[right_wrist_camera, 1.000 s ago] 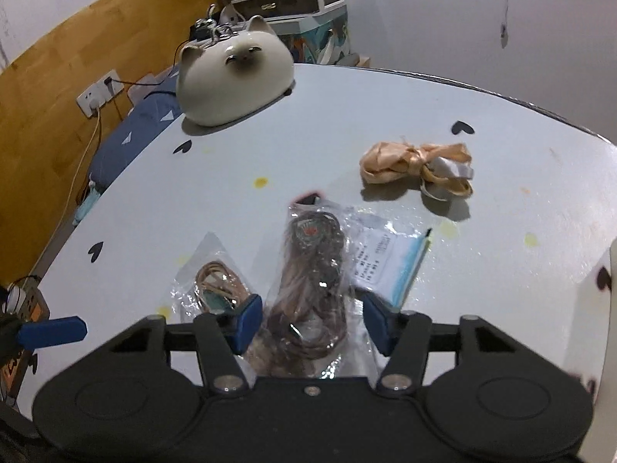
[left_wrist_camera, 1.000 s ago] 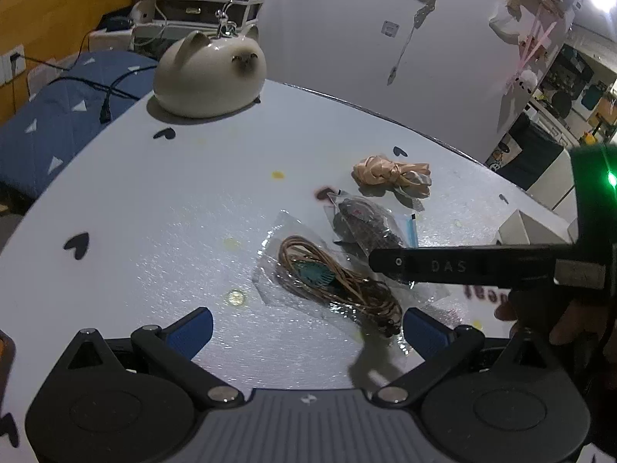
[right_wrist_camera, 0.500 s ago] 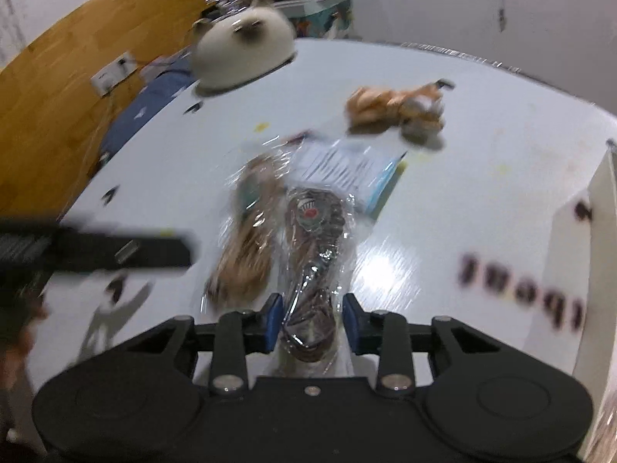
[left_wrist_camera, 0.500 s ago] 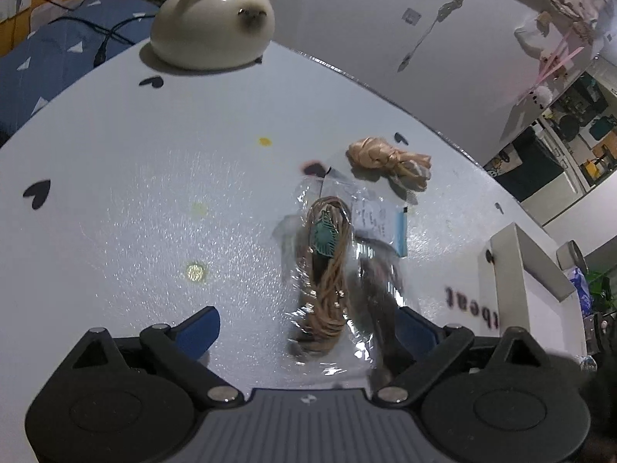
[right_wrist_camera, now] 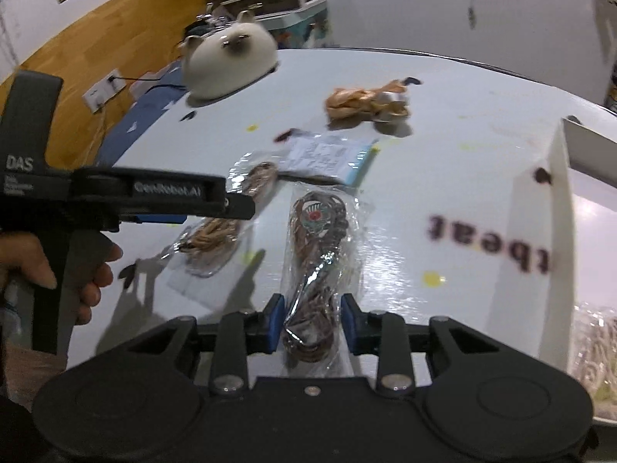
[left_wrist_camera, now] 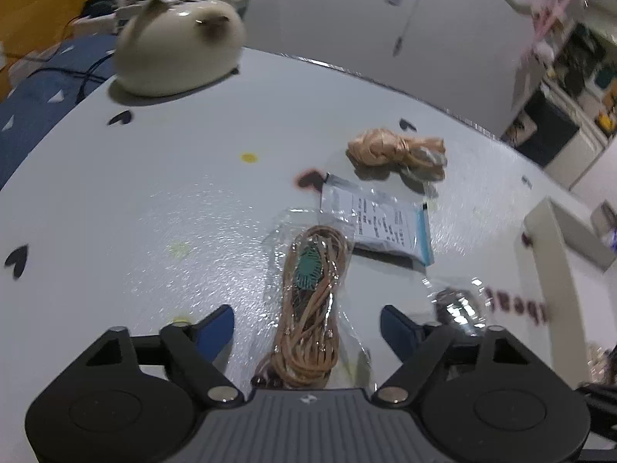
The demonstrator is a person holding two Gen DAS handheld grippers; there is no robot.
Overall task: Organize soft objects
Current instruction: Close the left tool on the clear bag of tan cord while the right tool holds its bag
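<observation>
The dark cord bundle in its clear bag point(right_wrist_camera: 317, 266) is pinched at its near end by the right gripper point(right_wrist_camera: 311, 322); the blue pads press the crinkled plastic from both sides, jaws narrow, and most of the bag trails out ahead of them over the white surface point(right_wrist_camera: 443, 88). The hold looks to be on slack film and a few loops rather than the whole coil, so the likely trouble is the slippery bag sliding out or sagging as it is carried. The white box point(right_wrist_camera: 536, 208), which I take to be its destination, stands just to the right of this bag, and the dangling far end could catch on the box's near wall.

Left of the dark bundle lies the tan cord bundle with a green tag point(left_wrist_camera: 310, 305), also bagged. The left gripper point(left_wrist_camera: 307, 328) straddles its near end and its jaws are closing, the bundle between them but the pads still clear of it on both sides. Closing may only nip loose film, or shove the bag along the glossy surface.

Beyond the dark bundle lies the flat labelled packet point(left_wrist_camera: 380, 227), its near edge touching or overlapping the tan bundle's bag, so it could be dragged along. Farther back sit the peach ribbon bundle point(left_wrist_camera: 397, 150) and, well apart, the cat-shaped figure point(left_wrist_camera: 179, 50).
</observation>
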